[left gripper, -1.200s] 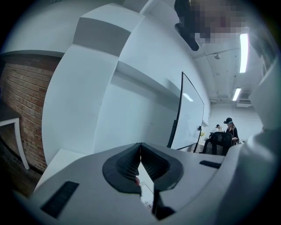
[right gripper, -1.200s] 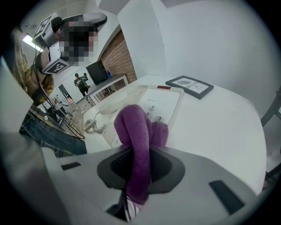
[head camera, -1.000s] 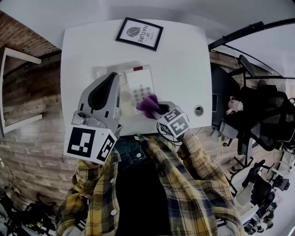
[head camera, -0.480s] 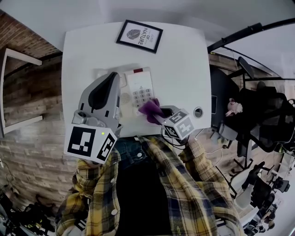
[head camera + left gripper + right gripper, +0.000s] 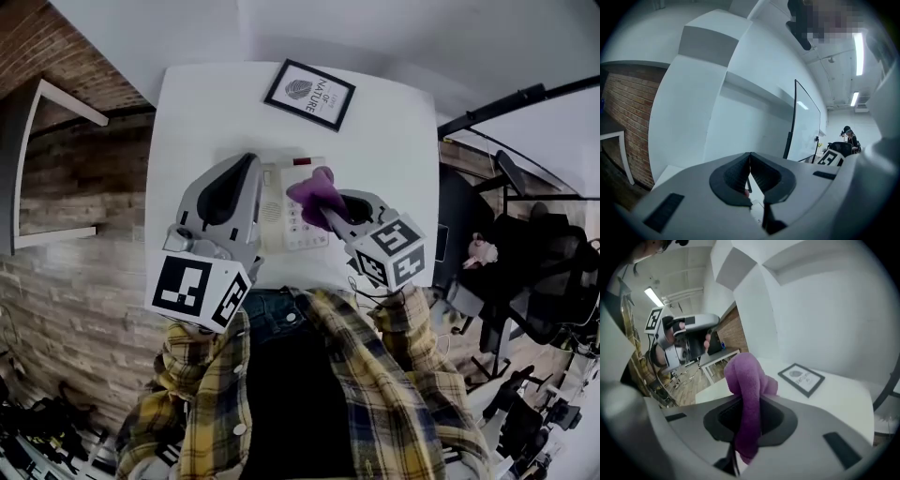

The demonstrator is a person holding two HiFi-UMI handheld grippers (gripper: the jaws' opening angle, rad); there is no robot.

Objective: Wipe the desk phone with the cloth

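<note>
The right gripper [image 5: 747, 425] is clamped on a purple terry cloth [image 5: 749, 380], whose bunched end sits over the upper keypad of the white desk phone [image 5: 292, 225], near the front of the white table [image 5: 384, 131]. The left gripper [image 5: 750, 176], jaws pressed together on nothing, hangs over the phone's left side. A black-framed picture [image 5: 309, 94] sits near the far edge.

With left hand-held gripper [image 5: 248, 162] closed, right hand-held gripper [image 5: 334, 206] clamps the cloth [image 5: 308, 187].
</note>
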